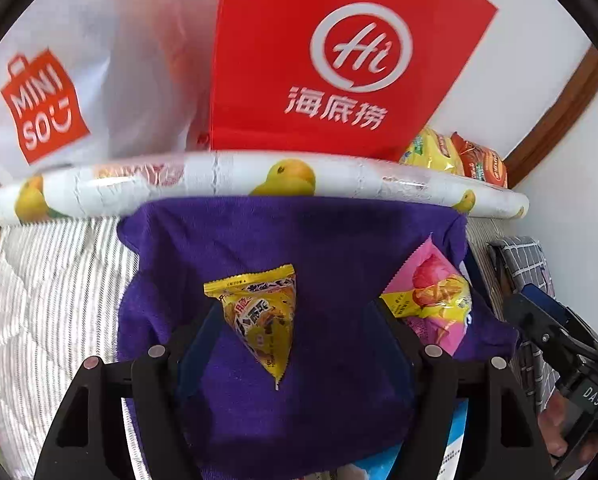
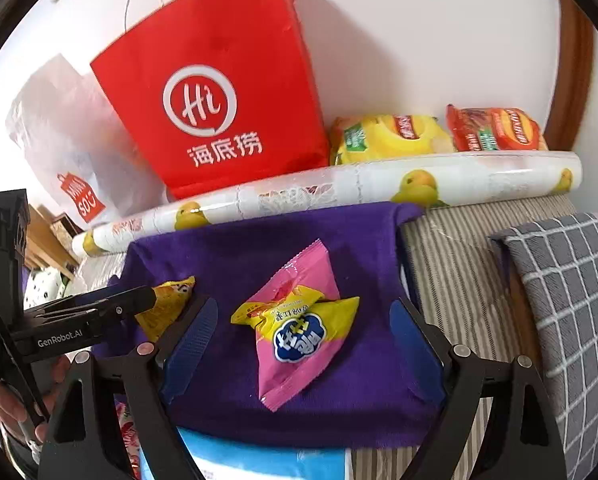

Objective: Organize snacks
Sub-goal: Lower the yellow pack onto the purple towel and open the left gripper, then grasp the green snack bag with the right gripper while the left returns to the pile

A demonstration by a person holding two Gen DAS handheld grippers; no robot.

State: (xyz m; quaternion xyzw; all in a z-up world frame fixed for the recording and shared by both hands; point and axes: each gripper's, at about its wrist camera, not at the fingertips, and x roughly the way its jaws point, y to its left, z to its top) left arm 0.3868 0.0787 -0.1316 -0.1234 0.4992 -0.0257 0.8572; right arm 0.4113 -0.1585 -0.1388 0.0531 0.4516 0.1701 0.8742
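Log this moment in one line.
yellow packet on purple cloth | pink packet beside it | both jaws open, nothing held

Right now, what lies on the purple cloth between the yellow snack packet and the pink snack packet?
Nothing: only bare purple cloth separates the yellow snack packet from the pink snack packet. The left wrist view shows this stretch best.

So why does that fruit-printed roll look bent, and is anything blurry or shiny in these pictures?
Left wrist view: the lens bows the fruit-printed roll into an arch, and the red Haidilao bag is slightly smeared. Right wrist view: sharper, the roll curves less, with glare on its wrap; the bag casts a soft shadow on the wall.
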